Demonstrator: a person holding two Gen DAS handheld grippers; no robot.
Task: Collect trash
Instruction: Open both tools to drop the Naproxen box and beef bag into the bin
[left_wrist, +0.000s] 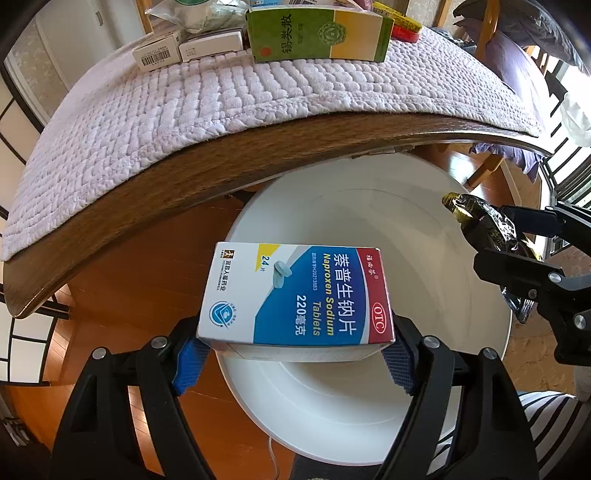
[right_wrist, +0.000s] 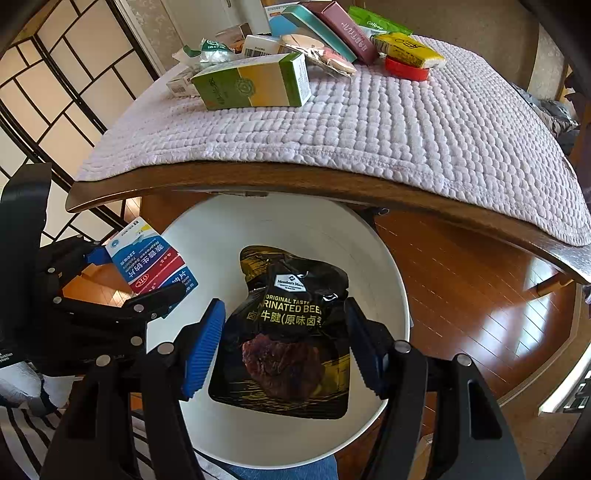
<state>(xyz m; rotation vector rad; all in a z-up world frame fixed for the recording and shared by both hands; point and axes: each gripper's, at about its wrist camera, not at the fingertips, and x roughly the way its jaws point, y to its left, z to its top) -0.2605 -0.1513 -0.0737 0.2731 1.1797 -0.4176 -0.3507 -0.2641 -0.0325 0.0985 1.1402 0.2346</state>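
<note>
R view only: beef pouch (right_wrist: 291, 332) label, red lid (right_wrist: 406, 69)

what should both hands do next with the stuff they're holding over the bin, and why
Probably open both sets of jaws. The left gripper holds the naproxen box and the right gripper the black beef pouch, both over the open white bin, so each should drop in.

Bright daylight fills both views. Glare streaks the wooden floor (right_wrist: 476, 295) at right. Fisheye distortion bows the desk (left_wrist: 155, 192) edge, and dark vignetting rings the corners. Focus stays sharp throughout.
</note>
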